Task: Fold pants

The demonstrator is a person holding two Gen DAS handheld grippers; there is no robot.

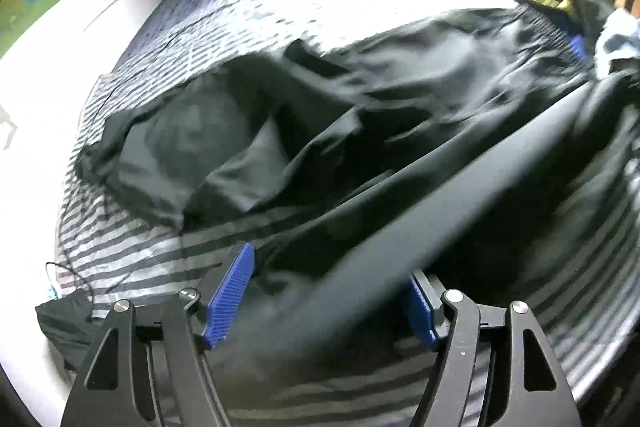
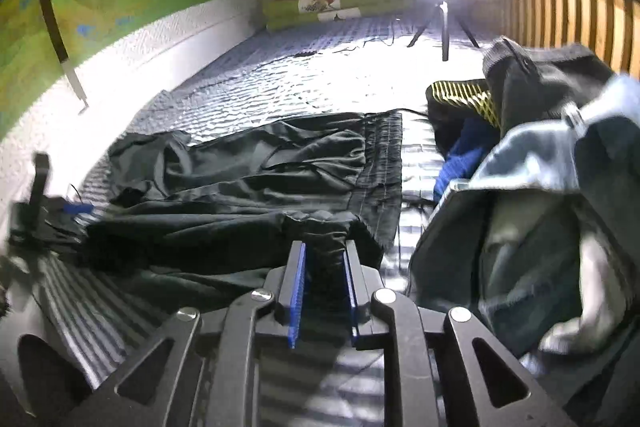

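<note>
Pants (image 2: 256, 183) of dark fabric lie spread but rumpled across the middle of the right wrist view, on a striped bedsheet (image 2: 280, 83), with the elastic waistband at centre right. The right gripper (image 2: 324, 271), at lower centre, has its jaws clenched on a bunched corner of cloth near the waistband. The left gripper (image 1: 332, 291) stands released, jaws wide, with a taut leg running between the blue pads (image 1: 232, 291); whether they touch it is unclear. To fold well, I judge both corners should be gripped firmly and lifted evenly. Motion blur smears the left view, and a clothes pile (image 2: 540, 187) at right hides the bed's edge.
</note>
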